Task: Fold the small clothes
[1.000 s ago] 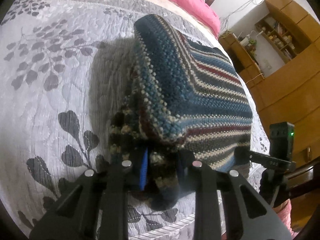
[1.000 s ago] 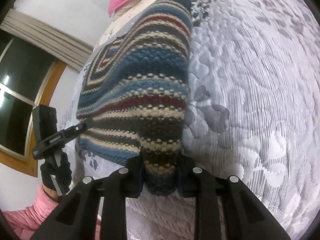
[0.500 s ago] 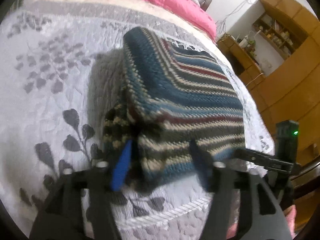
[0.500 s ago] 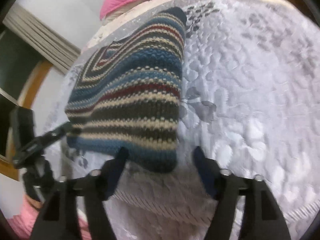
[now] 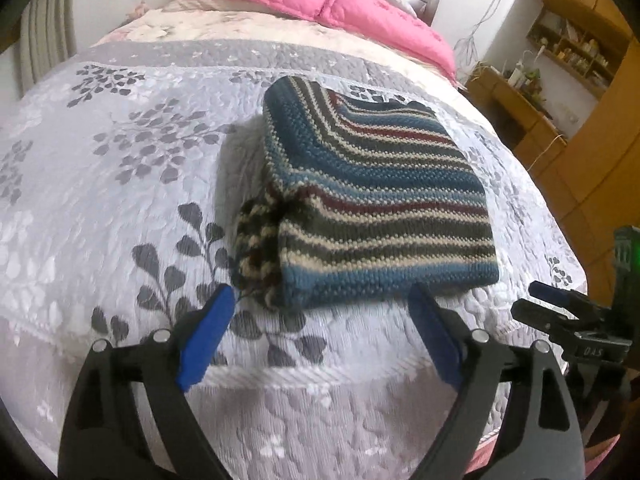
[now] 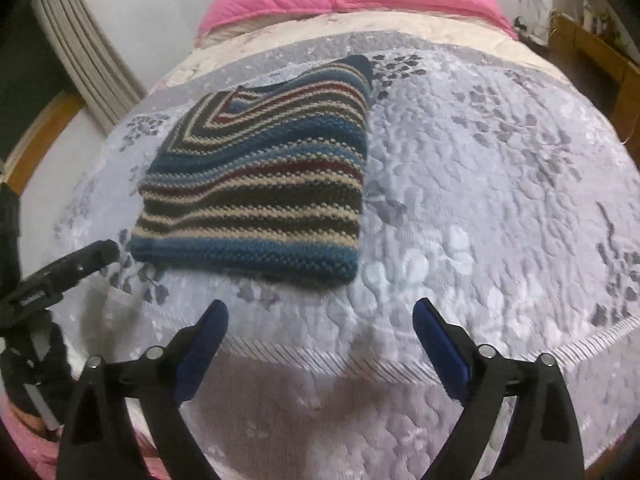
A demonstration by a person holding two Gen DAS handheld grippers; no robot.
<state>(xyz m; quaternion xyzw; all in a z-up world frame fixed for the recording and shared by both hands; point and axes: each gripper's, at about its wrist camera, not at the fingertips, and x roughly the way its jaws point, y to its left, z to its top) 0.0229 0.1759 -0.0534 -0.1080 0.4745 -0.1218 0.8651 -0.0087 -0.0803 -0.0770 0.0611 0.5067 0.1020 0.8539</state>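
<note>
Striped knit sweater [image 5: 372,200] folded on bedspread [image 5: 120,168]; both grippers spread, empty

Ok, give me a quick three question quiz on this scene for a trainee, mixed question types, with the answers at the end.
1. True or false: the left gripper is clamped on the striped knit sweater.
2. Multiple choice: the sweater lies on A) a wooden floor, B) the grey leaf-patterned bedspread, C) a chair.
3. Fill in: the right gripper is ____, holding nothing.

Key: 1 false, its jaws stand apart short of the sweater. 2 B. 3 open.
</note>
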